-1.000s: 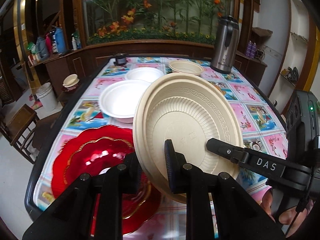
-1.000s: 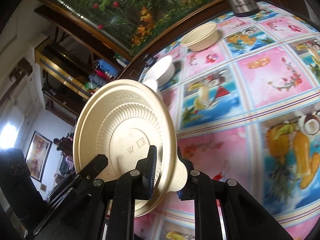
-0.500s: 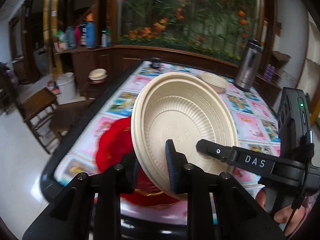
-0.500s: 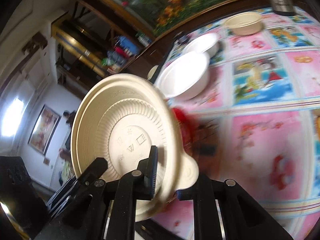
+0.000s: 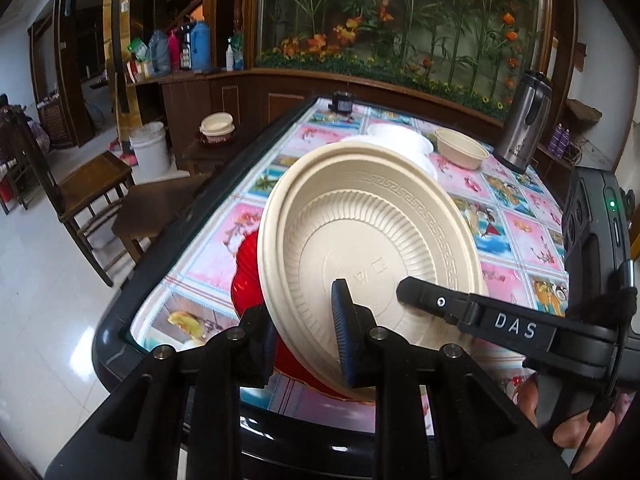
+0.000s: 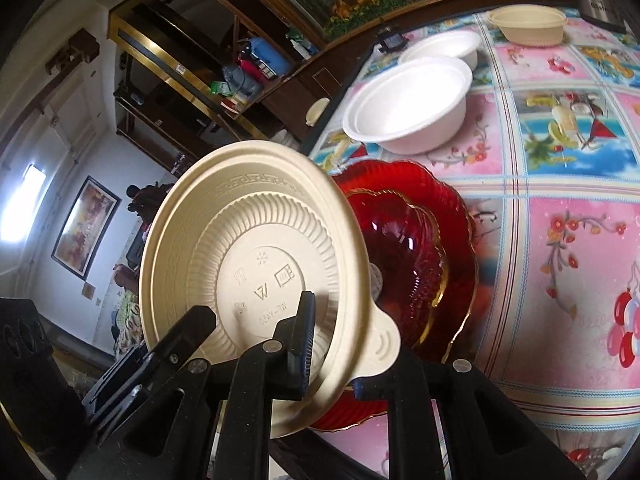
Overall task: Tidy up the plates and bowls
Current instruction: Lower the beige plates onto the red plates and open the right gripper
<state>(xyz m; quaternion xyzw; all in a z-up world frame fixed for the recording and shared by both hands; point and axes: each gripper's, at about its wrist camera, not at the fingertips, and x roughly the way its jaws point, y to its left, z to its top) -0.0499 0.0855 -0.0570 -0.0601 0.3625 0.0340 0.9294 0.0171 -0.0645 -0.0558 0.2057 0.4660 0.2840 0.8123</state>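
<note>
A beige ribbed plate (image 5: 368, 240) is tilted up on edge, held from both sides. My left gripper (image 5: 302, 312) is shut on its lower rim. My right gripper (image 6: 336, 344) is shut on the rim by a small tab, facing the plate's underside (image 6: 240, 248). One finger (image 5: 440, 304) of the right gripper marked DAS lies across the plate's inner face. The left gripper's fingers (image 6: 188, 328) show at the lower left of the right wrist view. A red scalloped glass plate (image 6: 420, 240) lies on the table just behind and below the beige plate, partly hidden by it (image 5: 248, 272).
Two white bowls (image 6: 408, 108) (image 6: 444, 48) and a beige bowl (image 6: 528, 24) stand farther back on the patterned tablecloth. A steel flask (image 5: 524, 124) is at the far right. The table's dark edge (image 5: 160, 248) runs on the left, with a wooden chair (image 5: 92, 184) beyond.
Both grippers have carried the beige plate leftward toward the table's near corner, so it now hangs in front of the red plate. The grips have not changed.
</note>
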